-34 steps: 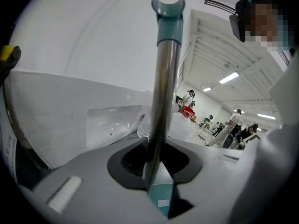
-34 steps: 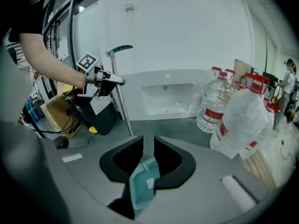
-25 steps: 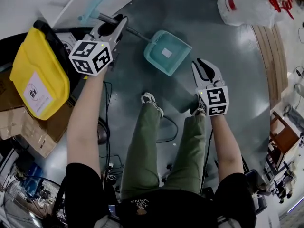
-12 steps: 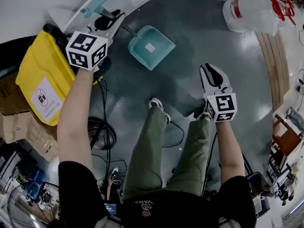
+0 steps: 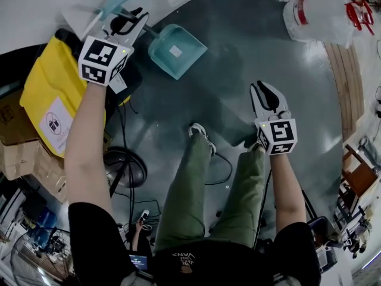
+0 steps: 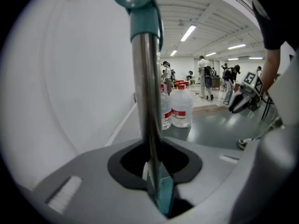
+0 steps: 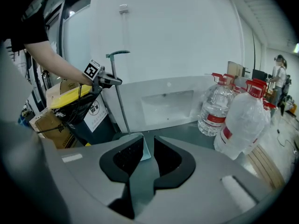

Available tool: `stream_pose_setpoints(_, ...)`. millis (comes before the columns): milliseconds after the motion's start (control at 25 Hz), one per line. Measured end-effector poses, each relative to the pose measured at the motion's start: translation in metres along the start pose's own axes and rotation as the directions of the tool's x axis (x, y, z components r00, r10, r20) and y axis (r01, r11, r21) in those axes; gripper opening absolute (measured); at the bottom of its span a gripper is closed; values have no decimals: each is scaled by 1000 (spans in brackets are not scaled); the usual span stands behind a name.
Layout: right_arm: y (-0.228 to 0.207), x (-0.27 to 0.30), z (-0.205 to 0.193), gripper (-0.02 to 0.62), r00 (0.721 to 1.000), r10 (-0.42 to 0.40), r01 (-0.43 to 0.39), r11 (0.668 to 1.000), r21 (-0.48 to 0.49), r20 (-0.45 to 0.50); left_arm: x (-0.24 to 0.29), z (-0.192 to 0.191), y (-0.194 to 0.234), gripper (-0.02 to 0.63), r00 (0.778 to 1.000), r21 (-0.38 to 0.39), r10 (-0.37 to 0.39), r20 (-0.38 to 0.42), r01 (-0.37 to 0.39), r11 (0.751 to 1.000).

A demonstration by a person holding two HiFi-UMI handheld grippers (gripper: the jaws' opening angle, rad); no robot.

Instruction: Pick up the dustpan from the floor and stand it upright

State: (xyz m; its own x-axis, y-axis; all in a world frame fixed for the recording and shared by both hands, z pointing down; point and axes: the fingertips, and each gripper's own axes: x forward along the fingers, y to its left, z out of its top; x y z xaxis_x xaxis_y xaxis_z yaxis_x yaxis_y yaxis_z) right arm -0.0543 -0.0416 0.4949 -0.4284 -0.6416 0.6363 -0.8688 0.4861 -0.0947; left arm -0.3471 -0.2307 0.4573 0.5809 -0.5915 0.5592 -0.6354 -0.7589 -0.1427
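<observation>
The teal dustpan rests with its pan on the grey floor near the white wall. Its metal pole slants up-left into my left gripper, which is shut on it. In the left gripper view the pole rises between the jaws of the left gripper to a teal grip. In the right gripper view the pole stands nearly upright over the pan. My right gripper hangs apart at the right, its jaws a narrow gap apart around nothing, also shown as the right gripper.
A yellow-lidded bin and cardboard boxes stand at the left beside the pole. Large water bottles sit at the back right, next to a wooden pallet. The person's shoe and cables lie below the pan.
The left gripper has carried the pole up and left toward the wall while rolling. The pan has slid left with it. The right gripper has hardly shifted.
</observation>
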Motion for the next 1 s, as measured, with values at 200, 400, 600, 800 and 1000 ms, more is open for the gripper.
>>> stream_pose_setpoints(200, -1, 1, -5, 74, 1000, -11, 11, 1000, 4, -6, 2, 2, -2, 126, 1000, 74, -15, 8, 15, 997)
stream_pose_setpoints(400, 2, 1, -8, 74, 1000, -3, 3, 1000, 13, -6, 3, 9, -15, 126, 999, 64, -7, 35, 5, 998)
stream_pose_setpoints(600, 4, 1, -5, 74, 1000, 20, -20, 1000, 14, 5, 5, 12, -27, 126, 999, 88, 22, 28, -24, 996)
stream_pose_setpoints(800, 4, 0, -2, 74, 999, 37, -38, 999, 20, 29, 9, 1, -33, 151, 997, 108, 59, -44, -54, 993)
stream_pose_setpoints(1000, 0, -6, 5, 74, 996, 57, -59, 998, 35, 64, 6, -3, -38, 175, 990, 55, 119, -81, -115, 992)
